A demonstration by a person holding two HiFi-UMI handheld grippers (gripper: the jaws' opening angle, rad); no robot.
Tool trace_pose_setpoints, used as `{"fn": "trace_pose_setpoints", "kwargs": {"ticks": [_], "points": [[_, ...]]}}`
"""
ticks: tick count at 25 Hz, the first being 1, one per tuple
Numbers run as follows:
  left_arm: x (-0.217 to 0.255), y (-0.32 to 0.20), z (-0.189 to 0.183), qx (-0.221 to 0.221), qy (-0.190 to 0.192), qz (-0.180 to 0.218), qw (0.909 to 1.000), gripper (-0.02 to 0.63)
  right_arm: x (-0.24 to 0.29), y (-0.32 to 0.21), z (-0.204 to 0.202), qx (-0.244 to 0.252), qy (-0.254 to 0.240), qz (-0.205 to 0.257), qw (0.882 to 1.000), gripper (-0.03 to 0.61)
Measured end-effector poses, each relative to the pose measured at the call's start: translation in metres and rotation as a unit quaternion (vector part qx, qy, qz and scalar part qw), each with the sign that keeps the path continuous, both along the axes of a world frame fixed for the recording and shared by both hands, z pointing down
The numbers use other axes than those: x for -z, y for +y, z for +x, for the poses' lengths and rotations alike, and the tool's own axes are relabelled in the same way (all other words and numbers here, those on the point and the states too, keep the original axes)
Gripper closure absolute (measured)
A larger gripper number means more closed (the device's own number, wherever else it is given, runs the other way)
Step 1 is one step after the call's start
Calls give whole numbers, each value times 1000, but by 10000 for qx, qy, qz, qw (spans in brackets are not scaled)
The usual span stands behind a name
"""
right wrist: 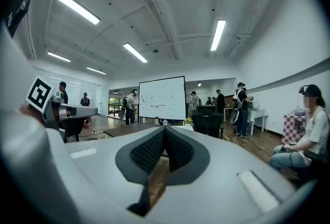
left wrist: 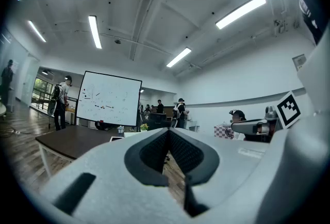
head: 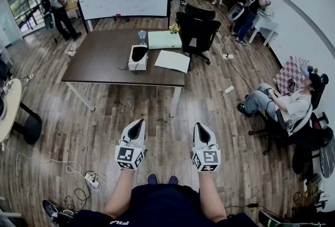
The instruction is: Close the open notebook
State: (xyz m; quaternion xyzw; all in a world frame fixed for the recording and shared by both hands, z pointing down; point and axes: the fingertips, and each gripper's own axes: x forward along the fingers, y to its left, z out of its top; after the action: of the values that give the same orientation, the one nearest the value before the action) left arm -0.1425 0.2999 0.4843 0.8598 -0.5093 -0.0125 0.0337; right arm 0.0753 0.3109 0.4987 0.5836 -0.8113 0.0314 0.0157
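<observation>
Head view: left claw point(head: 139, 123), right claw point(head: 200, 127) closed; notebook point(head: 172, 60) seemingly open.

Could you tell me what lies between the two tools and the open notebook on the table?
In the head view, only bare wood floor and the table's front edge separate the left tool and right tool from the open notebook.

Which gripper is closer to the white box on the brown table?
Left. The left gripper hangs short of the table, roughly in line with the white box; the right gripper is beside it, equally far back but offset to the right.
</observation>
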Motion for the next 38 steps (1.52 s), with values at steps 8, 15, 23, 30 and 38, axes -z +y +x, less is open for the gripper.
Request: {"fn": "trace_pose_setpoints", "kwargs": {"ticks": [8,15,23,30,38], "points": [[-1,-4,6,-28,-25,-53,10000,626,2,-5,6,34,-50,25,10000,580],[-6,-6,16,49,-71,-74,9999,626,-3,-11,24,-1,-253,22,9997,582],[-12,-2,34,238,-134,-73,9996,627,-12,-13,43,95,-267,47,9996,584],[-23,8,44,406,-161,-170,9989,627,-21,-15,55,231,-305,2,9993,584],[-39,-23,41,545,-127,-241,9981,627,-38,-46,62,228,-252,-108,9994,584]]}}
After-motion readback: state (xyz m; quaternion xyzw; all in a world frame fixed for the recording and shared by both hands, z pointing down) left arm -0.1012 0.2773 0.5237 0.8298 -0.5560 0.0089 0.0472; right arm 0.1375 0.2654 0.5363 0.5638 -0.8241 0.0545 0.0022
